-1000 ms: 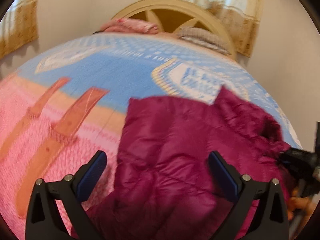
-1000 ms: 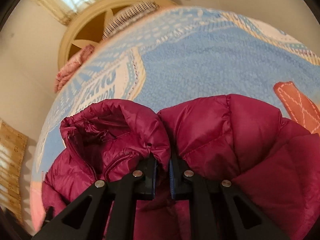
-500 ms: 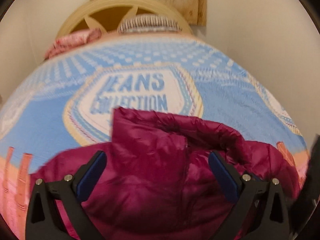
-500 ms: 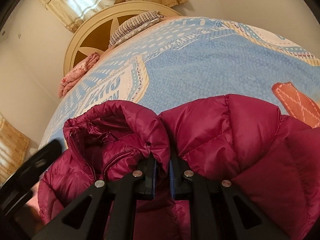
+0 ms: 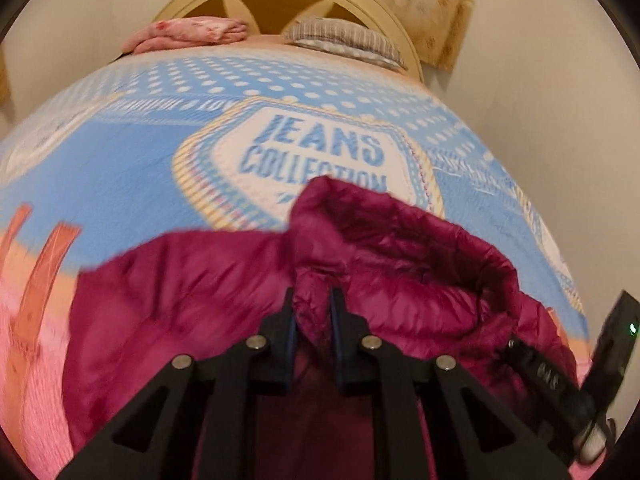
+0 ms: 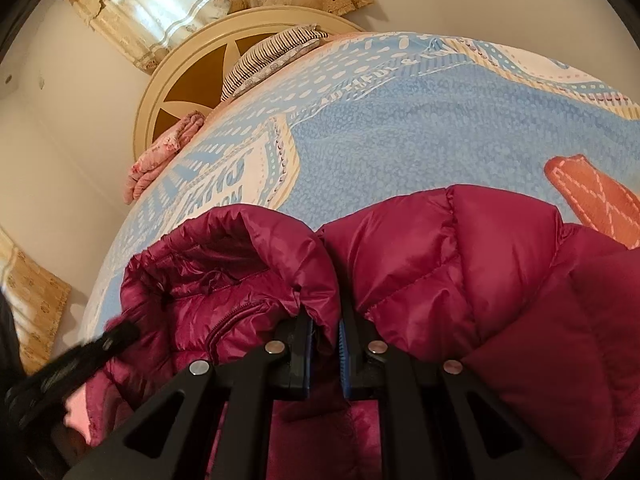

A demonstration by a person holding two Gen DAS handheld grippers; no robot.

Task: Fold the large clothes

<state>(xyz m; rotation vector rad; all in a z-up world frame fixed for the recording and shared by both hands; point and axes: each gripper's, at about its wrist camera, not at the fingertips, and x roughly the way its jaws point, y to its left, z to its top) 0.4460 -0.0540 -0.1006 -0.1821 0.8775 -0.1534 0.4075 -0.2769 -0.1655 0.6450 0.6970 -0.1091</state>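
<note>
Bedspread [image 5: 120,168] reads "JEANS COLLECTION"

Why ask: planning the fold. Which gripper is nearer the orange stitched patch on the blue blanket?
Right. The right gripper grips the maroon jacket left of the orange patch; the left gripper sits farther left.

Soft, warm daylight filters through the curtains [image 6: 160,4] above the headboard [image 6: 192,80], leaving the room evenly lit with faint shadows. The left wrist view is smeared by motion; the right is crisp. Both bulge like a globe, with dark corners past the headboard.
</note>
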